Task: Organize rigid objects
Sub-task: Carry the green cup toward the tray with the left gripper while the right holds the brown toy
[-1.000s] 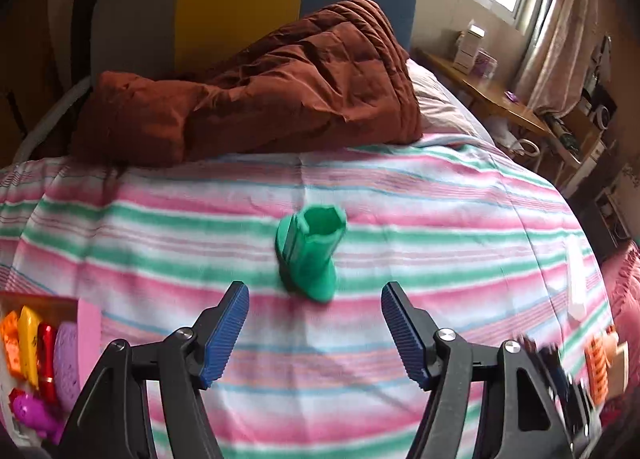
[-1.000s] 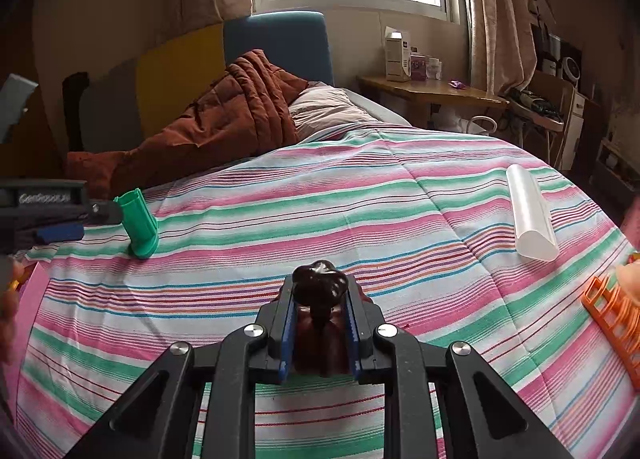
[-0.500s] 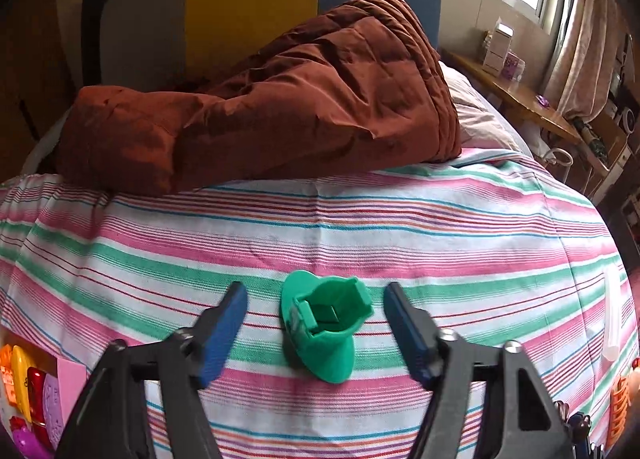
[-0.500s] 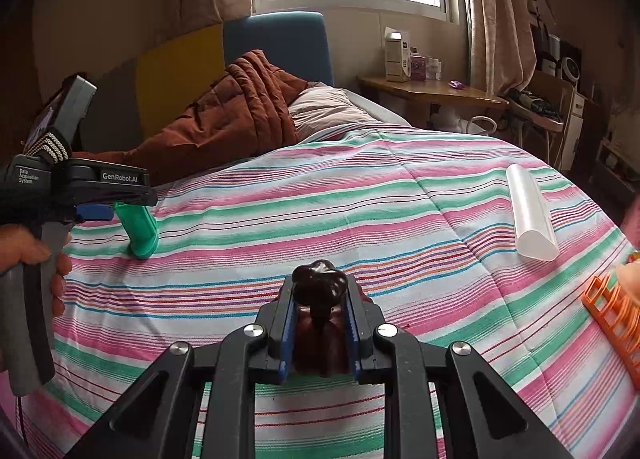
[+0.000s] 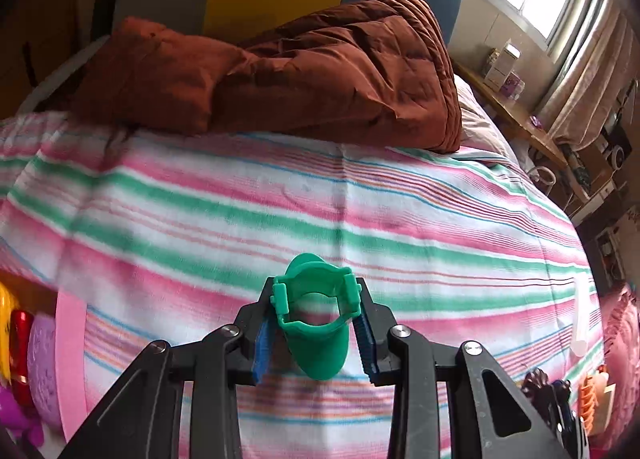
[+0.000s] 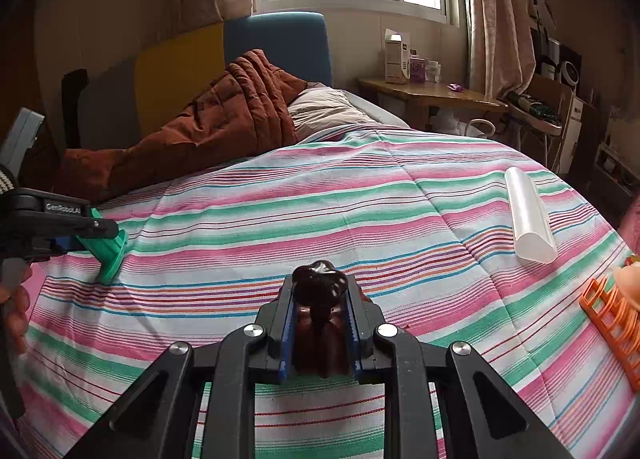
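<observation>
Green holder (image 5: 316, 323) clamped in left jaws.

Black gripper (image 5: 316, 333) frames, blue ribbed pads (image 5: 262, 343), silver screws

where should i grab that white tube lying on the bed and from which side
Take the white tube across its middle, coming down from above with the fingers on its two long sides. It lies flat on the striped blanket with bare cloth on both sides, so there seems room to straddle it. Both tools are busy: right tool holds a brown piece, left tool a green piece.
</observation>
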Tool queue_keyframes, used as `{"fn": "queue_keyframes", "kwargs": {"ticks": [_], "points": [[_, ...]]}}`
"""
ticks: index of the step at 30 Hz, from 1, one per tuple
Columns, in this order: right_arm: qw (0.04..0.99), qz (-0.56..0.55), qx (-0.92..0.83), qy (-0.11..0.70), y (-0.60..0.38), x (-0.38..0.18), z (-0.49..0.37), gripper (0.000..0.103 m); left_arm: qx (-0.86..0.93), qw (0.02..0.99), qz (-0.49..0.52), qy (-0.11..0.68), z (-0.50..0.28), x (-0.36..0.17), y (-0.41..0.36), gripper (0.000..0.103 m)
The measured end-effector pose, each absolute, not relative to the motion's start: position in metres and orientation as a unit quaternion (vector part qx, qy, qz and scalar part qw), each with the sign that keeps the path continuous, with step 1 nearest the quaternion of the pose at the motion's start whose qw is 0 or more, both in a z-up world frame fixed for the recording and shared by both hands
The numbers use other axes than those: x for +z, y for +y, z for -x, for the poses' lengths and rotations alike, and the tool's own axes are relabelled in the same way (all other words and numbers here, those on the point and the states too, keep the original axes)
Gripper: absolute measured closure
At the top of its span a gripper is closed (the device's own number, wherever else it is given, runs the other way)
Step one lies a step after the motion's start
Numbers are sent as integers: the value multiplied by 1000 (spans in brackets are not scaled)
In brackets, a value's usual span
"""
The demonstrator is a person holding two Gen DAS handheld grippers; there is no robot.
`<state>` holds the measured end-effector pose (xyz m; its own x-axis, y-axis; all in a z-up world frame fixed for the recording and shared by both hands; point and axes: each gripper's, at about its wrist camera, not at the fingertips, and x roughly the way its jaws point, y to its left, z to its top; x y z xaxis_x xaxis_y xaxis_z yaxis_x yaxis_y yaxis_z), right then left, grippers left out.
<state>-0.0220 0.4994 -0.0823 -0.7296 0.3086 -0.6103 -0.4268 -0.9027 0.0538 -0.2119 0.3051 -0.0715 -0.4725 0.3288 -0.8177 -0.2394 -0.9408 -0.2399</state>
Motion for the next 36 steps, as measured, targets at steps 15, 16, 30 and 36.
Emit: {"fn": "queue_keyframes", "kwargs": {"ticks": [15, 16, 30, 36], "points": [[200, 307, 926, 96, 498, -83, 20, 81, 841, 236, 481, -80, 110, -52, 258, 68], [199, 306, 926, 97, 499, -83, 20, 81, 839, 242, 479, -85, 104, -49, 252, 68], [213, 305, 925, 81, 492, -82, 20, 85, 865, 225, 443, -70, 71, -17, 152, 68], [226, 290, 927, 74, 485, -77, 11, 88, 875, 195, 441, -39, 73, -30, 127, 68]]}}
